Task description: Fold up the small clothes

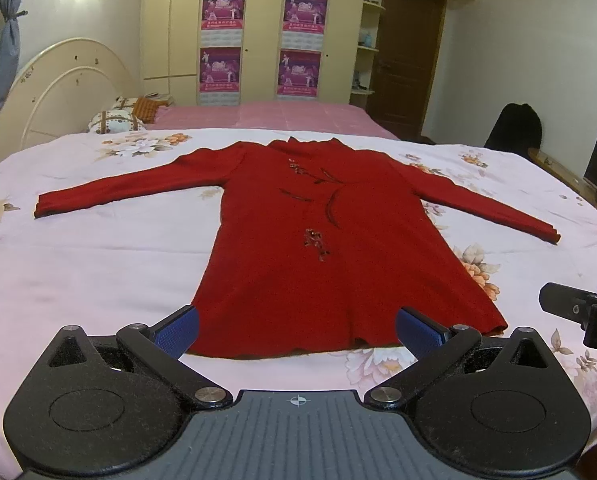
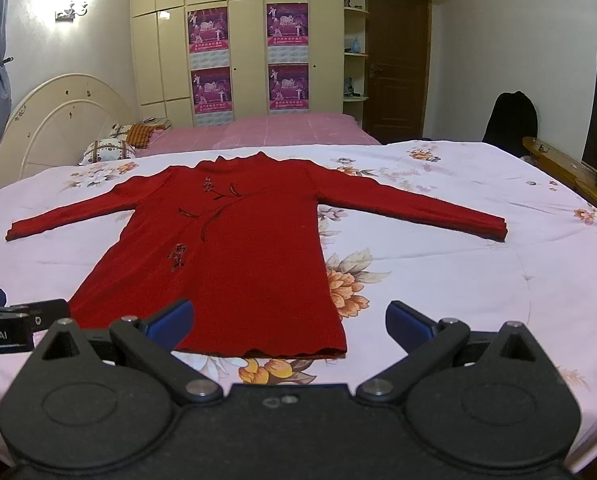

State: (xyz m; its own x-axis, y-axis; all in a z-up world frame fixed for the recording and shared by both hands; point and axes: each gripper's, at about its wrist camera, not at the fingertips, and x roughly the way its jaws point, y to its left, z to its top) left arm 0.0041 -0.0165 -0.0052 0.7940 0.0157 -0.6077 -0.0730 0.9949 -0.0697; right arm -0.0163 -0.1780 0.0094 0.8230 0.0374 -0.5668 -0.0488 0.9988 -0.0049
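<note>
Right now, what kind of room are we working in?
A bedroom, almost certainly: the red sweater lies spread on a floral bedspread, with a curved headboard, pillows, and a wardrobe wall behind.

A red sweater dress [image 1: 322, 240] lay flat on the floral bedspread [image 1: 98, 260], sleeves outspread; the left claw [image 1: 297, 330] gaped wide over its hem.

**Red knit garment laid flat on the bed**

A long-sleeved red knit dress-length sweater [image 1: 318, 248] with a high collar lies face up and unfolded on the floral white bedspread [image 1: 98, 264]. Both sleeves are spread outward and slightly toward the hem, cuffs well apart. Dark beaded floral embroidery runs down the chest. The scalloped hem is nearest the cameras, the collar farthest.
</note>
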